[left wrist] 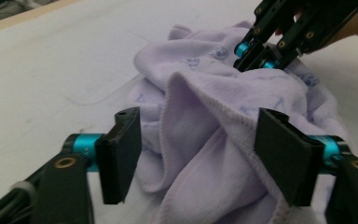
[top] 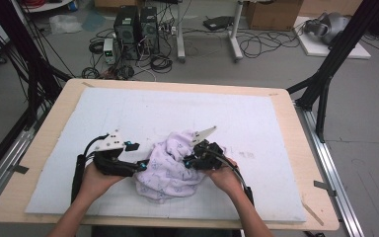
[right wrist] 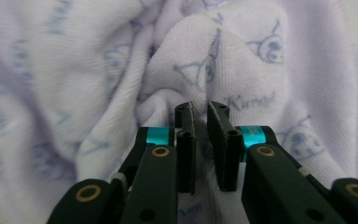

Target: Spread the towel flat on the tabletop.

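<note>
A crumpled lilac towel (top: 170,165) with blue cartoon prints lies on the white mat (top: 128,108), near the front. My left gripper (top: 142,165) reaches it from the left. In the left gripper view the left gripper (left wrist: 203,154) stands open, and a raised fold of the towel (left wrist: 205,121) sits between its pads without being pressed. My right gripper (top: 187,160) comes in from the right, pointing down into the cloth. In its own view the right gripper (right wrist: 201,140) has its jaws almost together, pinching a ridge of the towel (right wrist: 205,65). The right gripper (left wrist: 256,53) also appears in the left gripper view.
The mat covers most of a wooden table (top: 39,163), with a bare rim around it. Black frame struts (top: 325,74) stand at both far corners. Computer towers (top: 135,29) and cables lie on the floor beyond.
</note>
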The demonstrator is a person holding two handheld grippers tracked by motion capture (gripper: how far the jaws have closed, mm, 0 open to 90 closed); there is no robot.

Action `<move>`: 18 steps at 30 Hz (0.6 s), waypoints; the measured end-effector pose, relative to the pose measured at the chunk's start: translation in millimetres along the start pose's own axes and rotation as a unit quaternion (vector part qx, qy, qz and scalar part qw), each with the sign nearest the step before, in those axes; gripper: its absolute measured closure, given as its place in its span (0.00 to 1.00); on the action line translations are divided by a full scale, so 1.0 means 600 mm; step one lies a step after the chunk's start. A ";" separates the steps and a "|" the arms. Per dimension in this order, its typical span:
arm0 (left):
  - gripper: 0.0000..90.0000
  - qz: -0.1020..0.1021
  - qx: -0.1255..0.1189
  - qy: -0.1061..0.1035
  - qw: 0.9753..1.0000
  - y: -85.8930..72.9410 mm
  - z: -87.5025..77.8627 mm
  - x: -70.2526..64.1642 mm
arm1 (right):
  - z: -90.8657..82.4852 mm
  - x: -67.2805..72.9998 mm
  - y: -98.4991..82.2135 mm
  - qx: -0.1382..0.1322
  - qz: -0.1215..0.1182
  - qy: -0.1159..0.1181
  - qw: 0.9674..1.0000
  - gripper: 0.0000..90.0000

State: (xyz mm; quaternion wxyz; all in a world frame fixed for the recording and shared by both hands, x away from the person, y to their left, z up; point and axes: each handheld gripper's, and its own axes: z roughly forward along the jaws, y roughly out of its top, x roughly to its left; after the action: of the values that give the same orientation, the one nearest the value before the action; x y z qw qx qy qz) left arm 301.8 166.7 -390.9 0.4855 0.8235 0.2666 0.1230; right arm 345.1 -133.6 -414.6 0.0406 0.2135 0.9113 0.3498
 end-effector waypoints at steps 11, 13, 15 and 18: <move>0.96 0.033 0.043 -0.043 0.998 -0.011 0.030 -0.016 | -0.084 0.029 -0.076 -0.042 0.021 -0.015 0.999 0.93; 0.98 0.032 0.041 -0.042 0.998 -0.016 0.021 -0.018 | -0.084 0.042 -0.094 -0.042 0.024 -0.012 0.999 0.93; 0.99 0.029 0.040 -0.042 0.998 -0.021 0.009 -0.022 | -0.082 0.051 -0.107 -0.042 0.026 -0.008 0.999 0.93; 0.95 0.027 0.039 -0.044 0.998 -0.025 -0.005 -0.024 | -0.080 0.068 -0.125 -0.038 0.026 0.001 0.999 0.93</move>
State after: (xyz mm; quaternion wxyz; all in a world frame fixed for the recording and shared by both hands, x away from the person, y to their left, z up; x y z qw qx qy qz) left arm 283.9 166.5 -401.6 0.4609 0.8533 0.2268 0.0893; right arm 270.3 -195.9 -424.7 0.0385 0.2353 0.8915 0.3853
